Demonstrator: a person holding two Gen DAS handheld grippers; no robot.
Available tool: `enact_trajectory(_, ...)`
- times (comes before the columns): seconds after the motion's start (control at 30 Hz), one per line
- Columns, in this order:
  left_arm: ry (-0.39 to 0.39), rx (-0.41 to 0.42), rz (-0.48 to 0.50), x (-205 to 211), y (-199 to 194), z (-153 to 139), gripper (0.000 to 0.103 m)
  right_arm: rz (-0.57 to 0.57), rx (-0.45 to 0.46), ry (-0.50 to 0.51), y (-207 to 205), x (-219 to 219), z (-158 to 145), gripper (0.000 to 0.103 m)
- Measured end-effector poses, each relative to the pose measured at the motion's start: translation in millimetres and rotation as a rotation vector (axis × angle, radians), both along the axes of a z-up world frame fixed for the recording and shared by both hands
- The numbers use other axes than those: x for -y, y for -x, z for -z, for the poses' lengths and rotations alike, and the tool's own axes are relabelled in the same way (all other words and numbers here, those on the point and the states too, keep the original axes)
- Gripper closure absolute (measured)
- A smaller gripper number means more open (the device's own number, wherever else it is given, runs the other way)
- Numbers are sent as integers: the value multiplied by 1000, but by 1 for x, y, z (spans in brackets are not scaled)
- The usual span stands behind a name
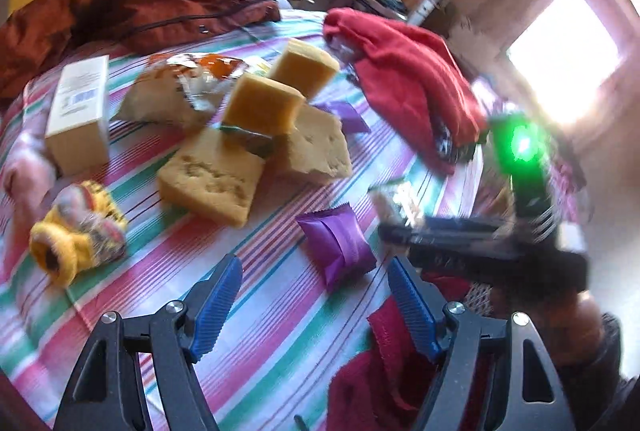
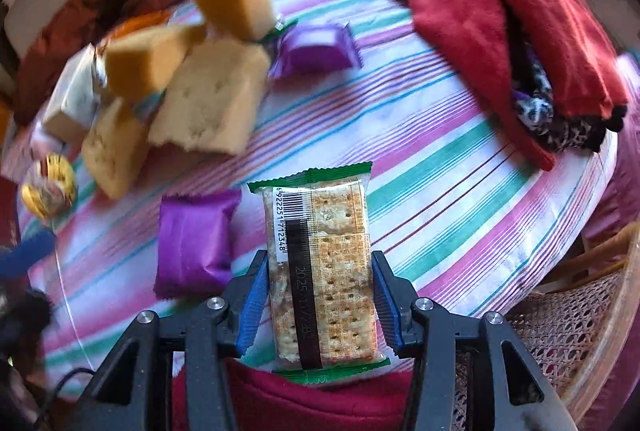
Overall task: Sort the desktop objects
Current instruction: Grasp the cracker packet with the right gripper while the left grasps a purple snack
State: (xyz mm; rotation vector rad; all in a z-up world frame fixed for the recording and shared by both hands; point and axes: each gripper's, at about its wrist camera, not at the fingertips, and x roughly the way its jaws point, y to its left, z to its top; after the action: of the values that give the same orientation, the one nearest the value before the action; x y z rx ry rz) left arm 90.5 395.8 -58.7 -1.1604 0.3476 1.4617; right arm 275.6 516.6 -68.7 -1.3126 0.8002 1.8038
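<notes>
My right gripper (image 2: 320,283) is shut on a clear, green-edged cracker pack (image 2: 320,271), which stands lengthwise between the blue pads above the striped tablecloth (image 2: 440,159). A purple snack packet (image 2: 196,239) lies just left of it. My left gripper (image 1: 316,295) hangs open over the cloth with nothing between its fingers, and the same purple packet (image 1: 338,247) lies just beyond its tips. In the left wrist view the right gripper (image 1: 480,239) is a blurred shape at the right. A second purple packet (image 2: 316,49) lies farther back beside the sponges.
Several yellow sponges (image 1: 262,105) are piled mid-table, with a cream box (image 1: 80,111) and a crumpled snack bag (image 1: 184,87) behind them. Yellow socks (image 1: 76,231) lie at the left. A red cloth (image 1: 412,83) covers the right side, a rust jacket (image 1: 120,3) the back. A cane chair (image 2: 568,331) stands at the right.
</notes>
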Motion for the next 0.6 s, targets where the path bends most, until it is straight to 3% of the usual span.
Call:
enact_trajectory(0.1, 23, -18, 51, -12, -9, 8, 26, 41, -40, -40, -9, -1, -9, 54)
enact_trajectory(0.27, 60, 65, 55, -32, -11, 22, 29, 68, -135, -88, -11, 7, -25, 54)
enact_trajectory(0.43, 105, 43, 64, -54, -23, 30, 33, 81, -213, -82, -6, 13, -34, 53)
enact_trajectory(0.5, 135, 15, 66, -61, -29, 36, 39, 82, -229, -75, -8, 14, -36, 53)
enact_trajectory(0.6, 154, -31, 31, -61, -31, 44, 57, 75, -244, -72, -14, 21, -40, 53)
